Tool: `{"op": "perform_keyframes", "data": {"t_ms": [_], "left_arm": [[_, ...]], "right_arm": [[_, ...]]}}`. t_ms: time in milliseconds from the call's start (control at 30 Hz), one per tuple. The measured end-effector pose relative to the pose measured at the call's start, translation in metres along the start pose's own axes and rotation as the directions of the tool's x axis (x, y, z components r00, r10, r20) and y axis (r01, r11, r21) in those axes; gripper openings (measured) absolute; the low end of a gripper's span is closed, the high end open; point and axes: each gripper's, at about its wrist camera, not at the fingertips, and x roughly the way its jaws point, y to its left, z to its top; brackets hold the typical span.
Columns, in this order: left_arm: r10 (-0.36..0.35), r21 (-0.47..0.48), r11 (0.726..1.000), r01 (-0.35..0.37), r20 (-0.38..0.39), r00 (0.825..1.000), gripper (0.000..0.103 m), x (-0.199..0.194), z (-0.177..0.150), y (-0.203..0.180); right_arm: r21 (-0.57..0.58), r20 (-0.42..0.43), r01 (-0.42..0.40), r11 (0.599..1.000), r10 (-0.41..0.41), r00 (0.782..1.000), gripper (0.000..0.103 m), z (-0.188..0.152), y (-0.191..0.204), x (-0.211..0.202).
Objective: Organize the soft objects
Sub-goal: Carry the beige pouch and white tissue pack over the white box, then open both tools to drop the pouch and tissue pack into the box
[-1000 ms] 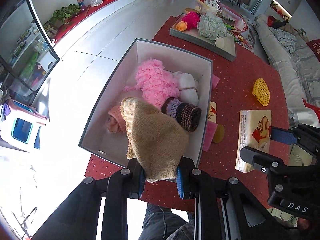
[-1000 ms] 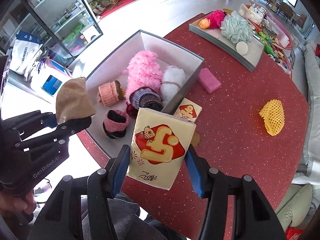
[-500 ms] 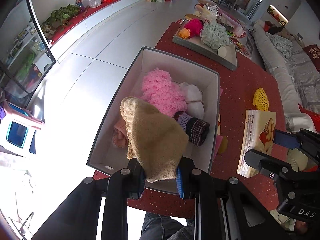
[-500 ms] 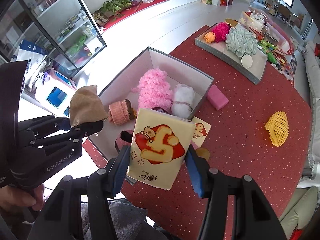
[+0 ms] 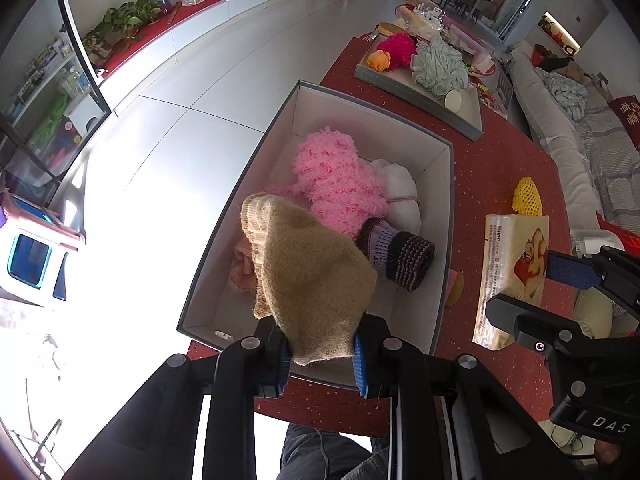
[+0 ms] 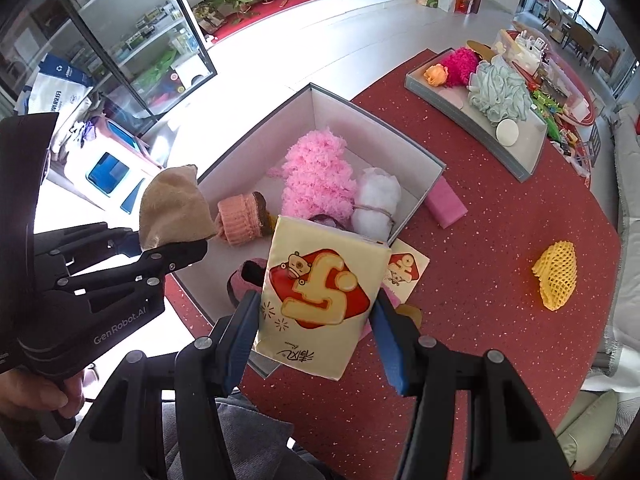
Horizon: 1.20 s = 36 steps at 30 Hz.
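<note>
While the left hand-held gripper point(image 5: 320, 354) is clamping a tan knitted hat point(image 5: 308, 276) and the right hand-held gripper point(image 6: 316, 340) a yellow tissue pack point(image 6: 320, 296), both are best released low inside the grey open box point(image 5: 448, 216).

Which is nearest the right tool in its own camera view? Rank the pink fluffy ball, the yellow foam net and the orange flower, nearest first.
From the right tool:
1. Pink fluffy ball, inside the box just ahead.
2. Yellow foam net, alone on the red table to the right.
3. Orange flower, on the far tray.
</note>
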Motion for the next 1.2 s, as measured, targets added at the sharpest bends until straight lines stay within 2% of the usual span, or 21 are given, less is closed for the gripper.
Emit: {"op": "perform_keyframes", "data": {"t_ms": [267,767,833,867,967,1100,1200], "left_arm": [[0.01,0.011,1.0,-0.009,-0.023,1.0,0.026,0.005,-0.005,0.004],[0.014,0.011,1.0,-0.014,-0.021,1.0,0.026,0.008,0.0,0.008],[0.021,0.011,1.0,-0.02,-0.036,0.999,0.03,0.011,0.001,0.008],[0.02,0.009,1.0,-0.019,-0.045,0.999,0.036,0.012,0.001,0.008],[0.018,0.02,1.0,-0.017,-0.059,0.998,0.044,0.016,-0.003,0.005],[0.009,0.044,0.999,-0.005,-0.08,0.997,0.044,0.021,-0.008,-0.003],[0.008,0.073,0.997,-0.002,-0.085,0.996,0.044,0.021,-0.008,-0.01]], "right_arm": [[-0.037,0.0,0.039,0.999,-0.039,0.999,0.058,0.016,0.011,0.006],[-0.034,0.023,0.048,0.998,-0.047,0.999,0.061,0.048,0.016,0.01],[-0.029,0.026,0.061,0.998,-0.06,0.998,0.063,0.056,0.015,0.011],[-0.025,0.024,0.066,0.997,-0.066,0.998,0.066,0.059,0.014,0.012],[-0.002,0.033,0.072,0.997,-0.072,0.997,0.068,0.061,0.009,0.008],[0.061,0.026,0.07,0.996,-0.071,0.997,0.068,0.049,-0.01,0.006],[0.169,0.009,0.079,0.982,-0.082,0.997,0.068,0.035,-0.046,0.006]]}}
